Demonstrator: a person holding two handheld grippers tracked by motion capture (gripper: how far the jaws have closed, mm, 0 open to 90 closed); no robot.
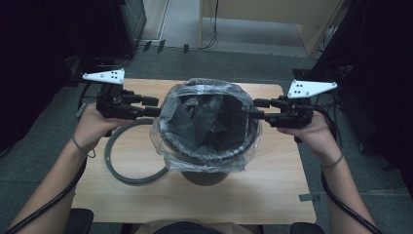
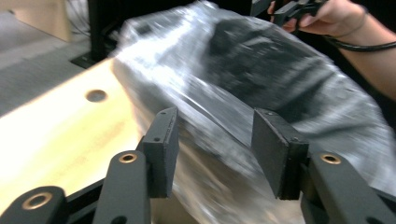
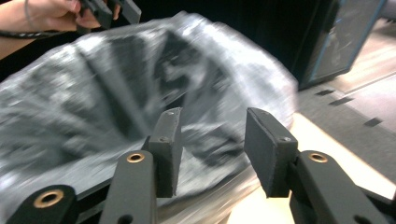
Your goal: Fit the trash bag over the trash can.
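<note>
Worktop: your worktop (image 1: pixel 272 195) is light wood, with a small round hole (image 2: pixel 96 95) in its top near your left tongs.
Bin: a dark bin (image 1: pixel 207 173) stands at the middle of the worktop, lined with a clear plastic bag (image 1: pixel 209 119) whose edge is folded out over the rim.
Ring: a grey ring (image 1: pixel 117 168) lies flat on the worktop, just beside the bin on your left and partly under the bag's overhang.
Left tongs: your left tongs (image 1: pixel 155 107) sit at the bag's left edge, jaws parted with nothing pinched; the bag is blurred beyond them.
Right tongs: your right tongs (image 1: pixel 258 109) sit at the bag's right edge, jaws likewise parted and gripping nothing.
Room: grey floor (image 1: pixel 185 19) beyond the worktop, dark cabinets (image 1: pixel 44 39) to both sides, pale wooden furniture (image 1: pixel 272 14) at the back.
</note>
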